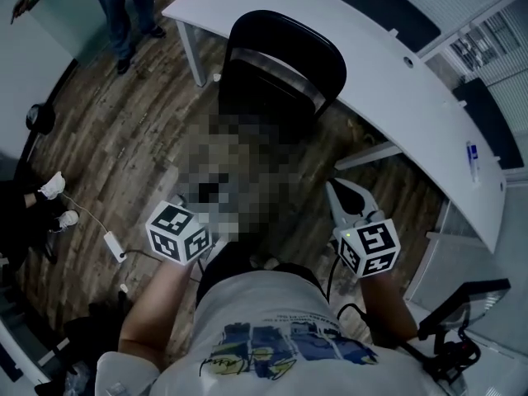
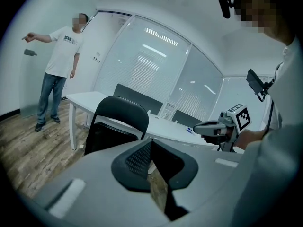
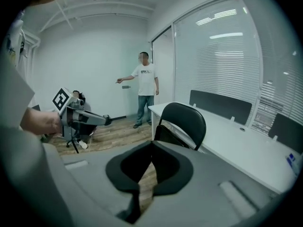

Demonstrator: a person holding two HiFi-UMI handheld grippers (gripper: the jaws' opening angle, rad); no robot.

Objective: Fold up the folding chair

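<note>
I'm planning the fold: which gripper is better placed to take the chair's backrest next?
Probably right: the right gripper, shut and empty, points straight at the folding chair; the left gripper, also shut, aims beside it.

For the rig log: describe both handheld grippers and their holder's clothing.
Left gripper and right gripper: pale grey bodies, black pads, each with a white cube of black square markers. A green light glows on the right cube; a black cable trails below. The person wears a white short-sleeved T-shirt with blue print.
</note>
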